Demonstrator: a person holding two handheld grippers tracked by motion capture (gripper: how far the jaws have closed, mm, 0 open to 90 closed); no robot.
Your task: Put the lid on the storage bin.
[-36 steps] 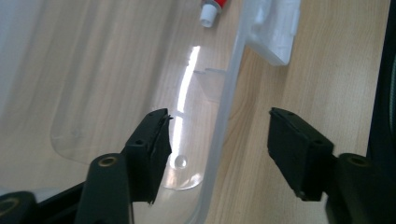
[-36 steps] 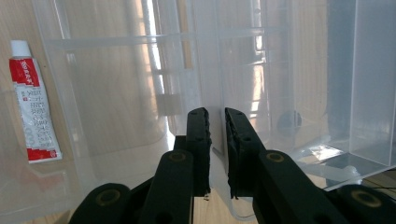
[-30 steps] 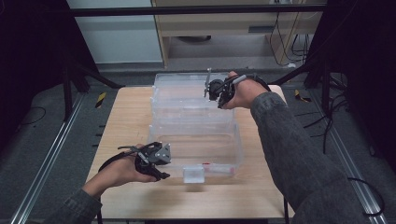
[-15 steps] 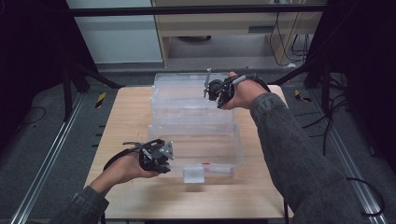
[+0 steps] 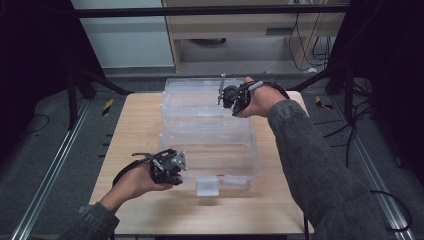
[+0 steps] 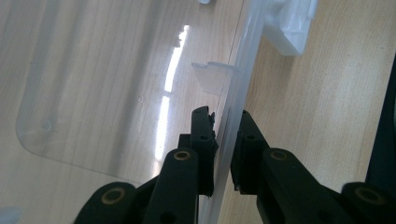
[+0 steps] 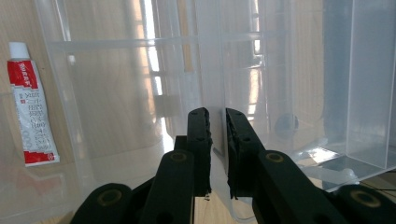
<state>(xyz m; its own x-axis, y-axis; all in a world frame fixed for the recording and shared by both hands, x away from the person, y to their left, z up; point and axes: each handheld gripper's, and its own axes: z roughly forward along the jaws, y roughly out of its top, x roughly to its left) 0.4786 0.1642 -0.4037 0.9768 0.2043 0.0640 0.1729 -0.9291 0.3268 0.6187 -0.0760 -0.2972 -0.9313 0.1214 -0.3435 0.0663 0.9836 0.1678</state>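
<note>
High view: I see a clear plastic box (image 5: 210, 150) in the middle of the wooden table (image 5: 135, 130), with a second clear box or lid (image 5: 200, 100) lying against its 12 o'clock side.
Left gripper (image 5: 175, 165): I have it at the near box's 8 o'clock corner, hand (image 5: 137, 180) behind it, at the rim.
Left gripper view: my two black jaws stand either side of the box's thin clear edge (image 6: 229, 121); a small gap shows on each side, so I cannot tell if they truly pinch it. A white latch (image 6: 292, 23) sits further along that edge, at 1 o'clock from the jaws.
Right gripper (image 5: 225, 96): I hold it at the far box's 2 o'clock side, right hand (image 5: 260, 100) around it.
Right gripper view: jaws drawn close on a clear wall (image 7: 217, 74) running between them; whether they bite it I cannot tell.
Tube (image 7: 30, 107): red and white, white cap, lying flat at 10 o'clock from those jaws, seen through clear plastic.
</note>
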